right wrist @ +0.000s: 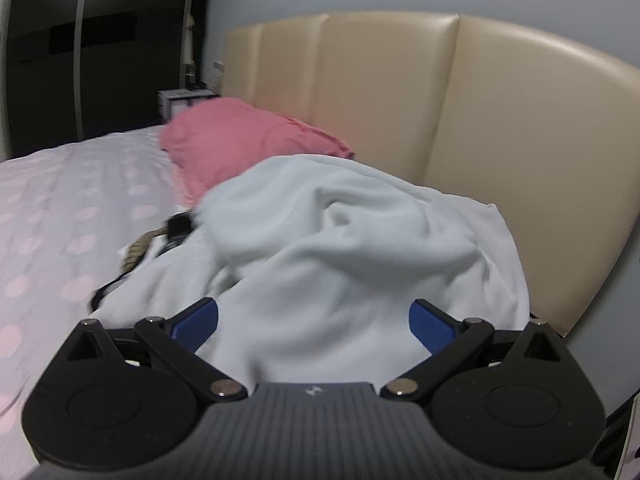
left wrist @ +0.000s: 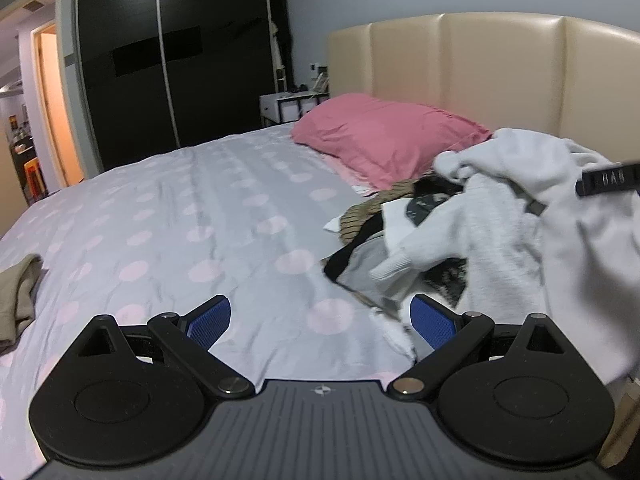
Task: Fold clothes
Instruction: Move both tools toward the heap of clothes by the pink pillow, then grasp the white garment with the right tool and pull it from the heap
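A pale grey-white sweatshirt [left wrist: 516, 216] hangs bunched at the right, over a pile of mixed clothes [left wrist: 384, 220] on the bed. One cuffed sleeve [left wrist: 396, 264] dangles toward my left gripper [left wrist: 320, 320], which is open above the sheet with nothing between its fingers. Part of the right gripper [left wrist: 608, 178] shows as a black bar against the sweatshirt. In the right wrist view the sweatshirt [right wrist: 340, 240] fills the centre and its cloth lies between the wide-apart fingers of my right gripper [right wrist: 314, 320], which is open.
The bed has a grey sheet with pink dots [left wrist: 200, 216], a pink pillow [left wrist: 384, 136] and a padded beige headboard [left wrist: 500, 72]. A tan garment [left wrist: 18, 292] lies at the bed's left edge. A dark wardrobe [left wrist: 168, 56] and a bedside unit [left wrist: 288, 106] stand beyond.
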